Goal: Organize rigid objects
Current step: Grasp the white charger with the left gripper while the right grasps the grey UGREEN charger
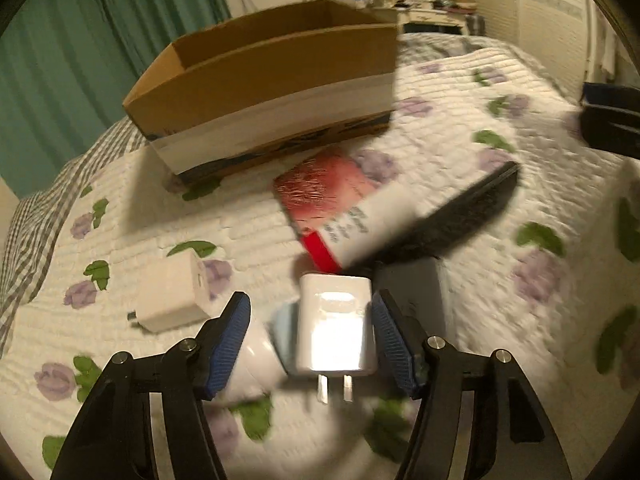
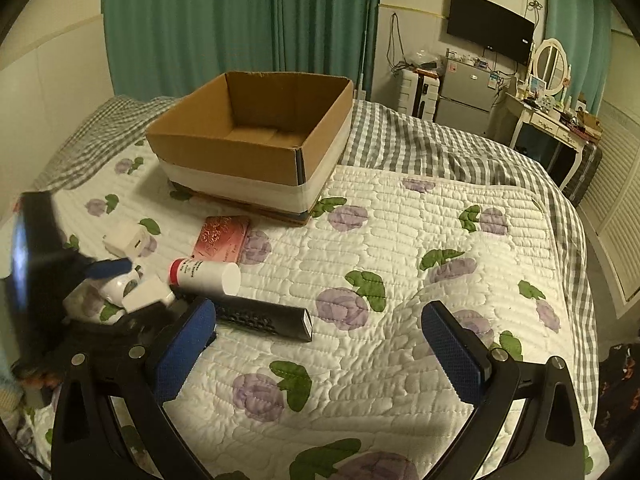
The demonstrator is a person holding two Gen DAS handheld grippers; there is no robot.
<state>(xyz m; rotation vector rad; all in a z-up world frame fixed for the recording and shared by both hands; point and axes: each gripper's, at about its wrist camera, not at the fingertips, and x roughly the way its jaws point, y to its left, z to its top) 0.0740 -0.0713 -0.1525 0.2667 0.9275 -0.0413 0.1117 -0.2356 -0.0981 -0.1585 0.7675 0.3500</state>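
We've got the left gripper (image 1: 310,340) spread w/ jaws either side of the white charger (image 1: 334,324) on the quilt (image 2: 400,240), not yet pinching, presumably bc it's bound for the cardboard box (image 2: 256,136) beyond, while the right gripper (image 2: 320,344) hangs wide open, holding nothing.

print on white tube (image 1: 362,222) blurred, nothing legible

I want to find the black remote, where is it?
In the right wrist view, the black remote lies on the quilt, just below the white tube.
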